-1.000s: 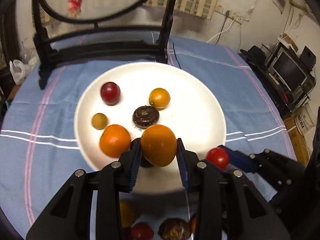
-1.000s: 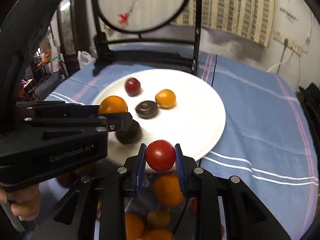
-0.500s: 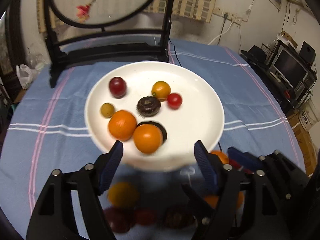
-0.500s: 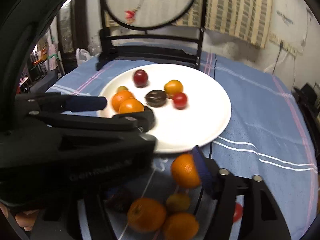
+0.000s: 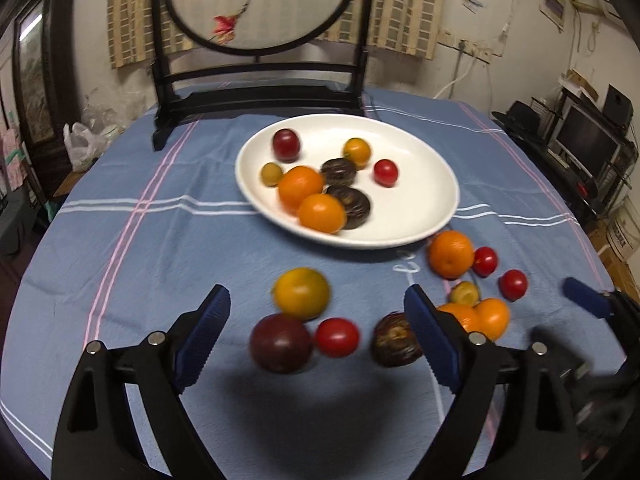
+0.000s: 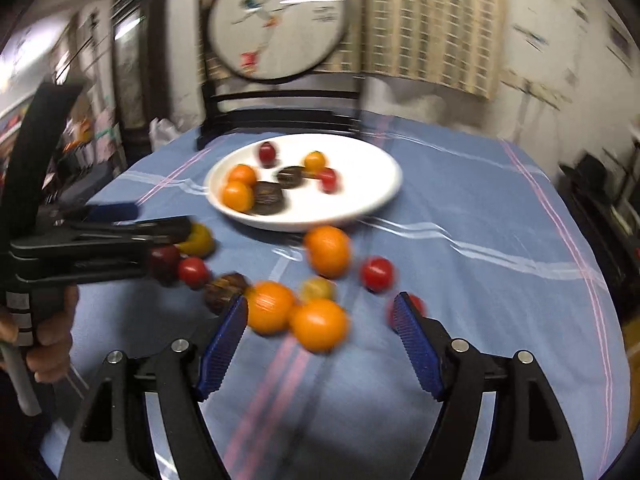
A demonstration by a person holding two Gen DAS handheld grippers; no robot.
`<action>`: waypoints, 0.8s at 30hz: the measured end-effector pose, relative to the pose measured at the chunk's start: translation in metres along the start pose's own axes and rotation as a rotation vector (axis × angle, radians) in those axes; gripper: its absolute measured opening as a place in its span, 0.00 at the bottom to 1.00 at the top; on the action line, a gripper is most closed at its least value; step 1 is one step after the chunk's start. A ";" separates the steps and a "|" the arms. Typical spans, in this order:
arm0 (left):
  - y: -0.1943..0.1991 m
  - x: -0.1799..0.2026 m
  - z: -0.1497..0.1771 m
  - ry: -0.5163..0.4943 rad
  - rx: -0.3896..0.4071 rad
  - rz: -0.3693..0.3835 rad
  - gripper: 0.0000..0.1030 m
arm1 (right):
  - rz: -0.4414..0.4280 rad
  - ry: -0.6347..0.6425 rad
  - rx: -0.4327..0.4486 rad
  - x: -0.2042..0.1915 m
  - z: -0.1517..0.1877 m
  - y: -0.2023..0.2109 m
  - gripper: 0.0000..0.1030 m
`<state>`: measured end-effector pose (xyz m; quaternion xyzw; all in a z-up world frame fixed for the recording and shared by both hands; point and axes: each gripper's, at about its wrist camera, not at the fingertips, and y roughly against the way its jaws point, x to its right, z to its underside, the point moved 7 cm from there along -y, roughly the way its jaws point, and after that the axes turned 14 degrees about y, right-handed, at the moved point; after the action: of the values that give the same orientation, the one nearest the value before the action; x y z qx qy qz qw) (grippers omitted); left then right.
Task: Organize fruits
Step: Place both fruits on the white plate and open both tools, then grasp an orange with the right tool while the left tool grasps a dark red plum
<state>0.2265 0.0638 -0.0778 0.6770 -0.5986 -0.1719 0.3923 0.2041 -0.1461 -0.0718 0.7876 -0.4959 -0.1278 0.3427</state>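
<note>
Orange, red and dark round fruit is your whole job here, and it's split: some already sits on the plate (image 5: 432, 216) at 12 o'clock, the rest is loose on the table (image 5: 120, 280) nearer you. Your left gripper (image 5: 316, 332) has just been opening its jaws and holds nothing; same with the right gripper (image 6: 320, 340), jaws spread, nothing pinched. Ahead of the left jaws you've got a yellow fruit (image 5: 301, 293), a plum (image 5: 281, 343) and a tomato (image 5: 337, 337). Two oranges (image 6: 296, 316) lie just ahead of the right jaws.

I'd guess everything's light but rolls easily. Tomatoes look smooth and squashy, so pinch gently across the widest part. Oranges should take a firmer squeeze. That brown one (image 5: 394, 340) at 1 o'clock looks harder.
</note>
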 end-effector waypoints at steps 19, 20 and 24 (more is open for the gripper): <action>-0.009 -0.019 0.007 0.048 -0.040 0.017 0.87 | -0.024 0.105 -0.159 -0.010 0.023 -0.041 0.74; -0.010 -0.019 0.007 0.048 -0.042 0.016 0.87 | -0.028 0.124 -0.168 -0.013 0.021 -0.045 0.73; -0.009 -0.024 0.007 0.054 -0.044 0.014 0.87 | -0.030 0.174 -0.206 -0.022 0.016 -0.065 0.63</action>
<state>0.2228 0.0843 -0.0947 0.6682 -0.5885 -0.1639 0.4246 0.2299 -0.1157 -0.1293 0.7637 -0.4368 -0.1143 0.4615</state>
